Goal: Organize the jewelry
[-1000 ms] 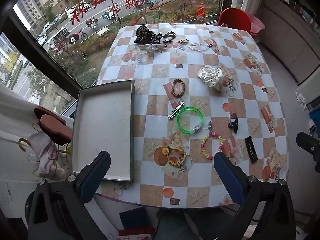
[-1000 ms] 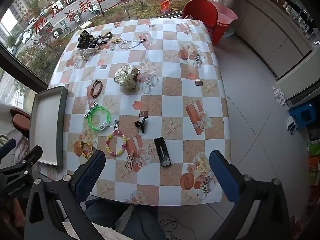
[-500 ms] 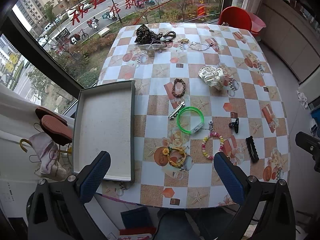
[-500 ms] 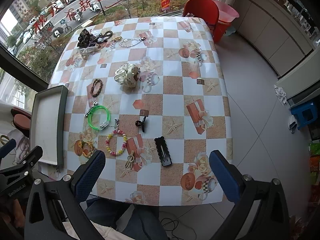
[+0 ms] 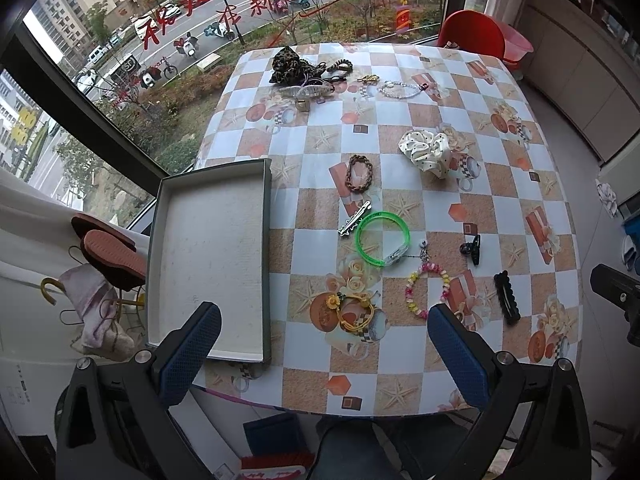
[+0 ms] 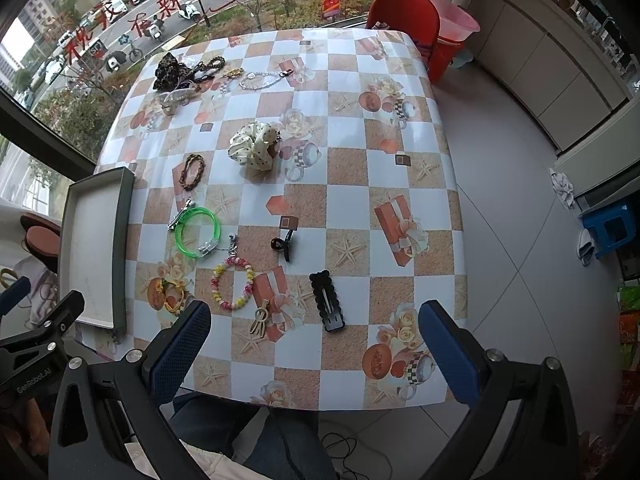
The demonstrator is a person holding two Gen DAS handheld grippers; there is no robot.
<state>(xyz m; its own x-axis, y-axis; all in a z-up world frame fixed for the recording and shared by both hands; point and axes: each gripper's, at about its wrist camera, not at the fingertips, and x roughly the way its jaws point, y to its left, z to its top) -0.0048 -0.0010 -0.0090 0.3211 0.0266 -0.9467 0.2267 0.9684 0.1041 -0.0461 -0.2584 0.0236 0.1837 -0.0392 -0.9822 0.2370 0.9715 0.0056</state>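
I hold my left gripper [image 5: 324, 354] and right gripper [image 6: 314, 350] wide open and empty above the near table edge, the translucent green plastic bangle [image 5: 383, 238] lying mid-table just right of the empty grey rectangular tray [image 5: 208, 256].

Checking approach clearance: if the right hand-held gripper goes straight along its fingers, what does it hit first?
Probably the black scalloped hair clip on the tablecloth; it lies nearly centred ahead of the open right hand-held gripper. Depth is unclear, and the wooden clip sits just left.
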